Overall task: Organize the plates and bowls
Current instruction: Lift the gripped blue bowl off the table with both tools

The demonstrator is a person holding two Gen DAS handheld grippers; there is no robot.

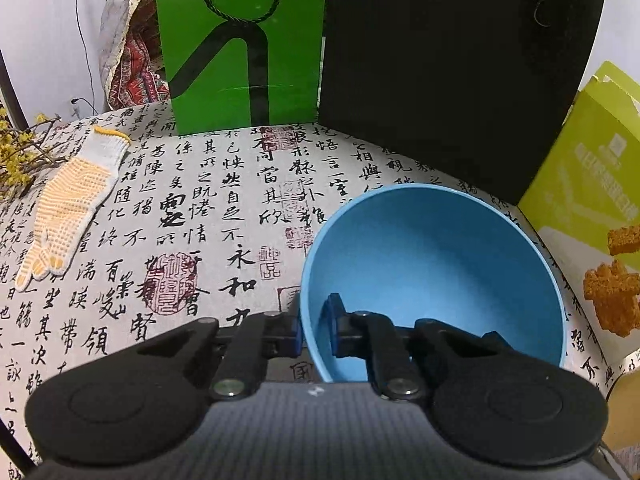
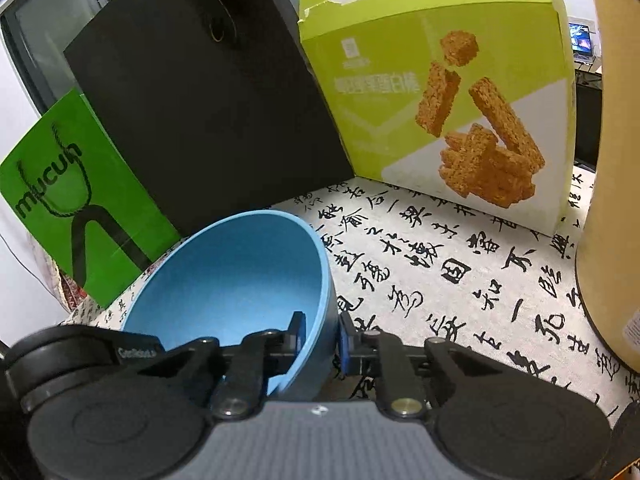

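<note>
A plain light-blue bowl [image 1: 436, 276] sits on a table covered with a calligraphy-printed cloth [image 1: 208, 216], close to the rear row of upright packaging and nearer the right side. Its interior is empty, matte and smooth, with a thin, even rim. In both wrist views the bowl appears tipped, its opening [image 2: 240, 280] angled toward the cameras, its base hidden from view.
</note>
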